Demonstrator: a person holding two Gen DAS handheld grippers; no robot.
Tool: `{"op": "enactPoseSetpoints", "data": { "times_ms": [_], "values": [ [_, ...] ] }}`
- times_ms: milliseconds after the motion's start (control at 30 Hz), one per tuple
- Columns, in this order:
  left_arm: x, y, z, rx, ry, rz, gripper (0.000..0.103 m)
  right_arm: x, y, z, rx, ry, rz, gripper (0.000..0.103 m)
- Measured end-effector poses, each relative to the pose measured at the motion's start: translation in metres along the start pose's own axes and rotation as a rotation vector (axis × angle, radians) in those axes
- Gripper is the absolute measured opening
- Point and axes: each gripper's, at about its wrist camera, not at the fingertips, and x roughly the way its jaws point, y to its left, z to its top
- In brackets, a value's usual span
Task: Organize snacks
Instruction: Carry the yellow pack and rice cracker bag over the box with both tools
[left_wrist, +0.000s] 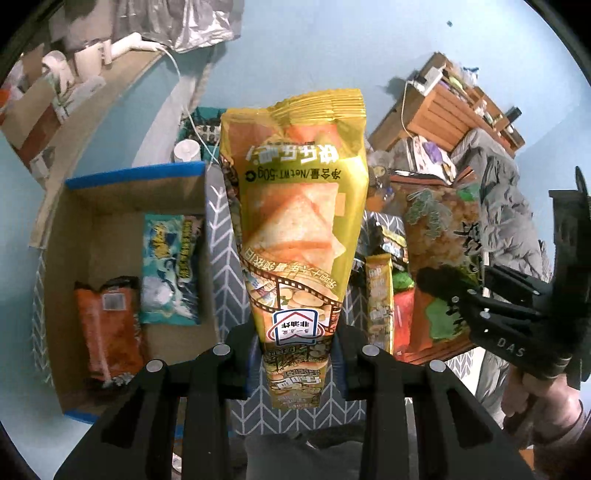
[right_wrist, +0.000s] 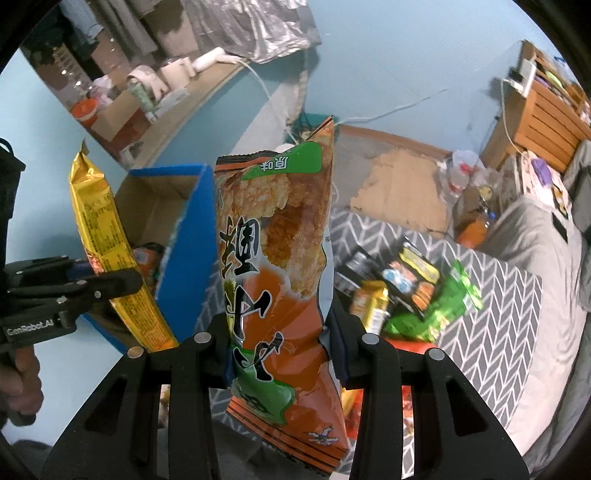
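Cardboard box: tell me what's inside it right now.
Left wrist view: the box holds two packets lying flat, an orange one and a teal one. The yellow bag in the left gripper hides the box's right edge.

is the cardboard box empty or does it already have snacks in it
Not empty. The left wrist view shows the open cardboard box with an orange packet and a teal packet lying flat on its bottom.

Light was soft and even with faint shadows; fisheye bent the edges, dark corners vignetted, loose snack packets (right_wrist: 406, 295) blurred.
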Motion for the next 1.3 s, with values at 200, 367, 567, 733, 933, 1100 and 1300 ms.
{"op": "enactPoseSetpoints", "data": {
  "times_ms": [200, 367, 567, 733, 933, 1100, 1300],
  "values": [
    [-0.019, 0.019, 0.002, -0.035, -0.020, 0.017, 0.032, 0.005, 0.029, 0.016, -0.050, -0.008, 0.041, 0.038],
    [-0.031, 0.040, 0.001, -0.063, -0.032, 0.037, 0.032, 0.014, 0.057, 0.030, -0.099, -0.009, 0.073, 0.038],
    [-0.047, 0.066, -0.001, -0.116, -0.044, 0.053, 0.032, 0.027, 0.090, 0.046, -0.151, -0.007, 0.113, 0.038],
    [-0.061, 0.089, -0.002, -0.155, -0.064, 0.062, 0.032, 0.040, 0.118, 0.056, -0.186, 0.004, 0.144, 0.038],
    [-0.066, 0.113, -0.004, -0.186, -0.069, 0.099, 0.032, 0.058, 0.148, 0.066, -0.222, 0.028, 0.170, 0.038],
    [-0.054, 0.132, -0.004, -0.203, -0.047, 0.120, 0.032, 0.080, 0.165, 0.070, -0.228, 0.068, 0.186, 0.038],
    [-0.032, 0.155, -0.005, -0.212, -0.003, 0.139, 0.032, 0.102, 0.177, 0.073, -0.204, 0.112, 0.191, 0.038]
  ]
}}
